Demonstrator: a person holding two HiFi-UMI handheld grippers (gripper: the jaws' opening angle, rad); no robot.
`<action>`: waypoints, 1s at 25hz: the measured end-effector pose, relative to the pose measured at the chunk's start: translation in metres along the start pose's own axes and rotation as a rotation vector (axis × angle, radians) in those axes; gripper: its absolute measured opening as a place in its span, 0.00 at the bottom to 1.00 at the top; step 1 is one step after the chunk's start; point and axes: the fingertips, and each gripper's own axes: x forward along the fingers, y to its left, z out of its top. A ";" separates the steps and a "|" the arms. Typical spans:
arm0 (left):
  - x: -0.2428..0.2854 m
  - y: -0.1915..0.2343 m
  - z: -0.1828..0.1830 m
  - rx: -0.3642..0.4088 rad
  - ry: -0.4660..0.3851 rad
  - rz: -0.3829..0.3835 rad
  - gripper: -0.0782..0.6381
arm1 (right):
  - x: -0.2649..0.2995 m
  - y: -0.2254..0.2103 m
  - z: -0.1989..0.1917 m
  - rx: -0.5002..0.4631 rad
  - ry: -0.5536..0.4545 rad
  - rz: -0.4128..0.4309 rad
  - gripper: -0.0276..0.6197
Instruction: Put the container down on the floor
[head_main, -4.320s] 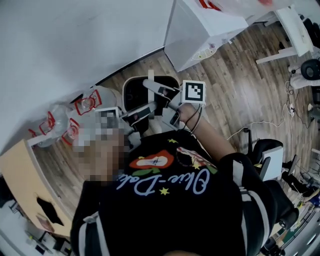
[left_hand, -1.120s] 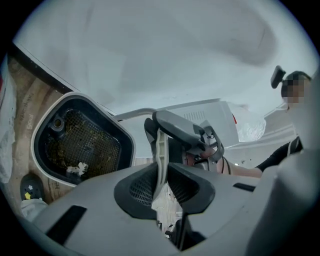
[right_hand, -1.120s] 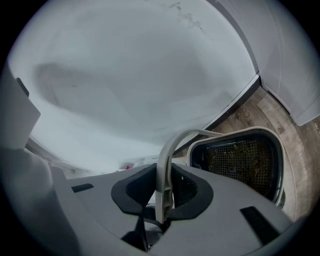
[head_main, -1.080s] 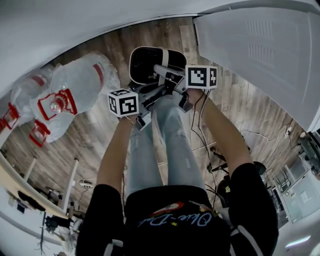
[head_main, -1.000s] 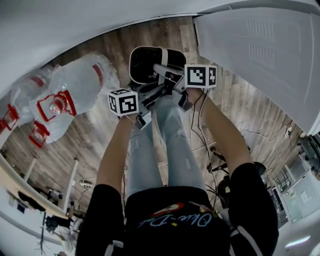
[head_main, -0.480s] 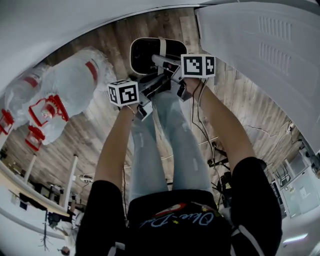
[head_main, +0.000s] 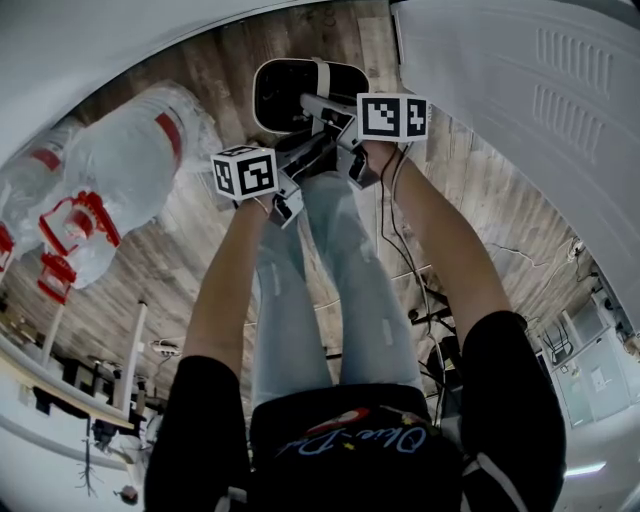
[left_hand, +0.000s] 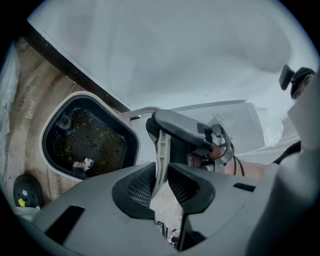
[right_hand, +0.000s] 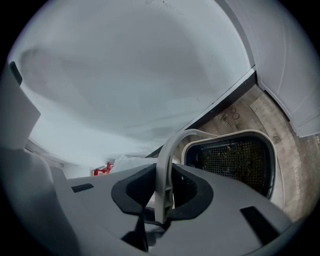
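The container (head_main: 300, 88) is a white bin with a black mesh inside and bits of debris in it. In the head view it sits over the wood floor by the wall; whether it touches the floor I cannot tell. A pale grey bail handle (left_hand: 161, 150) arches from its rim. My left gripper (head_main: 300, 158) is shut on one stretch of the handle, and the strip runs between its pads (left_hand: 137, 187). My right gripper (head_main: 335, 120) is shut on the handle (right_hand: 164, 170) too. The container's mesh (right_hand: 235, 160) lies just beyond the right jaws, and its basin (left_hand: 87, 140) beyond the left ones.
Large clear water bottles (head_main: 120, 170) with red handles lie on the floor to the left. A white cabinet (head_main: 530, 110) stands close on the right and a white wall (head_main: 100, 50) runs behind. The person's jeans-clad legs (head_main: 320, 300) stand below, with cables (head_main: 400, 270) beside them.
Both grippers and the container have shifted a little up the head view, toward the wall. The bottles have slid leftward in the picture. Both grips on the handle look the same.
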 end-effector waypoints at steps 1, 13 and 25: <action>0.001 0.002 -0.001 0.004 0.003 0.009 0.18 | 0.001 -0.003 0.000 0.006 -0.002 -0.005 0.14; 0.015 0.018 -0.011 -0.002 0.064 0.066 0.20 | -0.002 -0.030 -0.006 0.071 -0.017 -0.047 0.14; 0.002 0.028 -0.014 0.033 0.116 0.094 0.22 | 0.009 -0.023 -0.015 0.097 -0.041 -0.033 0.18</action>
